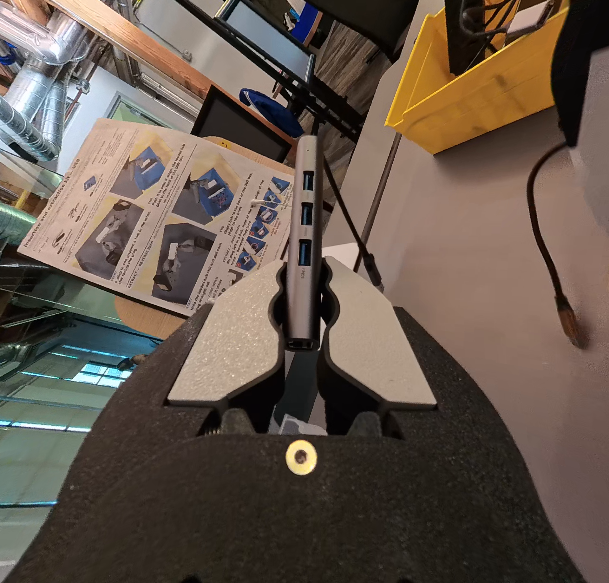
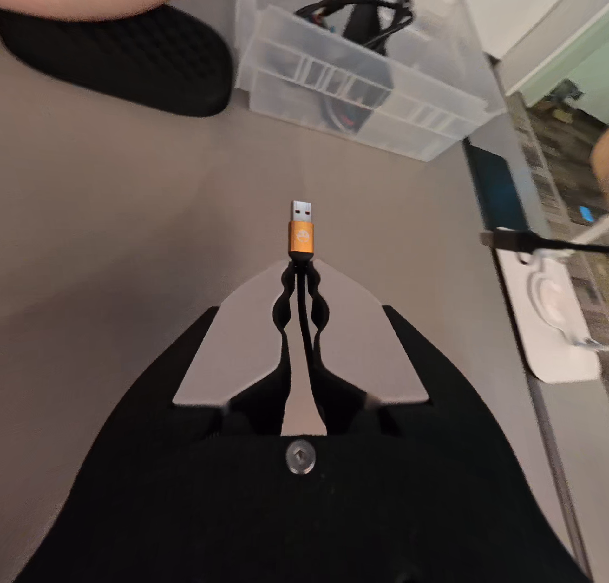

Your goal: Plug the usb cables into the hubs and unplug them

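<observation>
Left gripper [image 1: 303, 270] fingers pinching grey USB hub [image 1: 301, 237], held up off grey surface [image 1: 461, 270]. Right gripper [image 2: 301, 264] fingers clamping black cable just behind orange USB plug [image 2: 301, 227], plug poking forward above surface.

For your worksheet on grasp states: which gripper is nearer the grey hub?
Left. The left gripper is shut on the hub; the right gripper holds an orange plug, hub out of view.

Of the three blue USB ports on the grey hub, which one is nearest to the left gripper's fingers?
The lowest blue port on the grey hub, just above the left gripper. The other two sit farther up the hub.
</observation>
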Tool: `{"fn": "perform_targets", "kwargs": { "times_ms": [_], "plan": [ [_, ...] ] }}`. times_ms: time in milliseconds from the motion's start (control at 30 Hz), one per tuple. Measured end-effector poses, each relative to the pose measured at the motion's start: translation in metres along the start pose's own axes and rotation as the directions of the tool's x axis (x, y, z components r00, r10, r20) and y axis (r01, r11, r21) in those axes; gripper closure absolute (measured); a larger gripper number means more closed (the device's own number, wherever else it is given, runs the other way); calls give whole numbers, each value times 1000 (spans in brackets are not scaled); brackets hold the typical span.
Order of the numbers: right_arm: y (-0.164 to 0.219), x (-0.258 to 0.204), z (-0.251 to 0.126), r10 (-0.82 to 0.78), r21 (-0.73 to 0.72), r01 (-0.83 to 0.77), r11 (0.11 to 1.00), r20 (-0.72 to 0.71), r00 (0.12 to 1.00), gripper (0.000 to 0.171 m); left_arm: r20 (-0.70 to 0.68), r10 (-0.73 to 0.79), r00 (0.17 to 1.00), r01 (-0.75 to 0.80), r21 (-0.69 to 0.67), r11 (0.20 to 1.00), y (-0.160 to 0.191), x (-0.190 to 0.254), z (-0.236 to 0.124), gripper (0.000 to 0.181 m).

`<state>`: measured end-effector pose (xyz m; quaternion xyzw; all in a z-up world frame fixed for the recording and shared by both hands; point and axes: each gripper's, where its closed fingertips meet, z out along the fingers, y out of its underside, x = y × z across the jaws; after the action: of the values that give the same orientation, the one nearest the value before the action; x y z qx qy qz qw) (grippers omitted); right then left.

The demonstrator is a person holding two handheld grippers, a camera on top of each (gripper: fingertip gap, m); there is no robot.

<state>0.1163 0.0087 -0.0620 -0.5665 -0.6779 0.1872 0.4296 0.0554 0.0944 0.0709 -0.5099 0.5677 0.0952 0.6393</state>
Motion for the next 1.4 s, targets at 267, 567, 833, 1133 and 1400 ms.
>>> {"fn": "perform_targets", "kwargs": {
  "times_ms": [267, 567, 833, 1133, 1400],
  "plan": [
    [-50, 49, -50, 44, 15, -42, 999, -171, 984, 163, 52, -1, 999, 4, -58, 998, 11, -8, 3, 165],
    [-63, 100, -76, 147, -67, -176, 982, -315, 938, 163, 122, 93, 988, -65, -211, 975, 22, -1, 23, 165],
    [-43, 101, -71, 173, -41, -191, 981, -279, 945, 163, 141, 113, 984, -70, -276, 959, 23, 11, 36, 165],
    [-29, 111, -72, 160, -184, -261, 948, -433, 887, 163, 174, 195, 965, -117, -382, 917, 27, 23, 46, 165],
    [-12, 105, -54, 230, -248, -352, 903, -414, 881, 163, 135, 252, 958, -172, -431, 886, 29, 38, 54, 165]
  ]
}}
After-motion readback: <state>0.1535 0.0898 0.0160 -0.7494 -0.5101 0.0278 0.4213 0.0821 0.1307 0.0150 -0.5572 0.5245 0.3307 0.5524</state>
